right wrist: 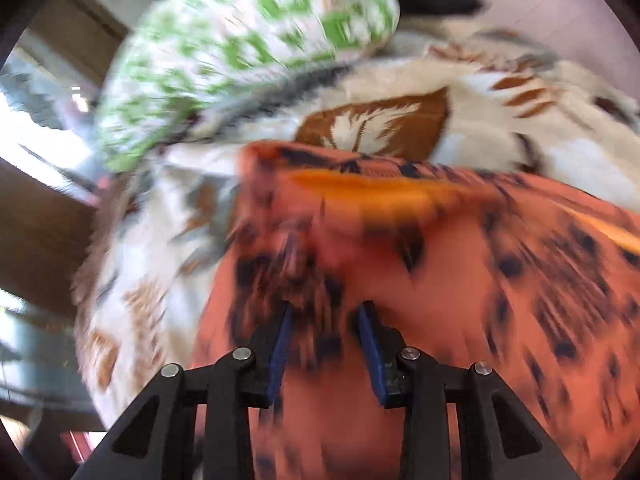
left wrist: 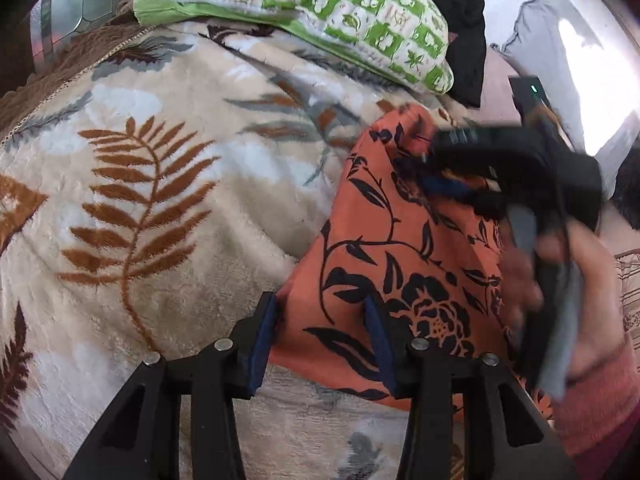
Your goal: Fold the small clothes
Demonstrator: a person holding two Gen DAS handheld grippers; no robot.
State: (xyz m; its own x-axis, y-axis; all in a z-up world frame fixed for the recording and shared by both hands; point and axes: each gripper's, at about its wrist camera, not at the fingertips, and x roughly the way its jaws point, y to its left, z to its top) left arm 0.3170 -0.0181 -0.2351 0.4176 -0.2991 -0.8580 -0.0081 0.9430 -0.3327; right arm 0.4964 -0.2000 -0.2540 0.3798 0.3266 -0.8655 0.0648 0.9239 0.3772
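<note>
**Two open grippers over an orange flowered cloth on a leaf-patterned blanket**

Blue-padded fingers [left wrist: 264,344] of the left gripper [left wrist: 322,332] fill the bottom centre of the left wrist view. They stand well apart, and the lower left corner of the orange cloth [left wrist: 400,264] lies between them, but they are not pressed on it. Only this view shows the right gripper [left wrist: 516,184], a blurred black shape at the right middle of the frame over the upper right part of the cloth, with the person's hand [left wrist: 560,280] around its handle. Only this view also gives sharp detail.

From the right wrist view everything is smeared by motion. The right gripper [right wrist: 326,344] at the bottom centre has its blue pads parted, with the orange cloth [right wrist: 460,280] under and around them; I cannot tell if they touch it.

On the cloth, black flowers and vines are printed on orange. It lies in the lower right half of the left view, mostly flat, its left edge running up toward the frame's centre. In the right view a raised, brighter orange fold crosses the middle.

Under it spreads a cream blanket [left wrist: 160,160] with brown and grey leaves, bare over the whole left half of the left view. A green-and-white pillow [left wrist: 304,8] lies at the top, with dark clothing [left wrist: 464,40] just beside it at the upper right.
</note>
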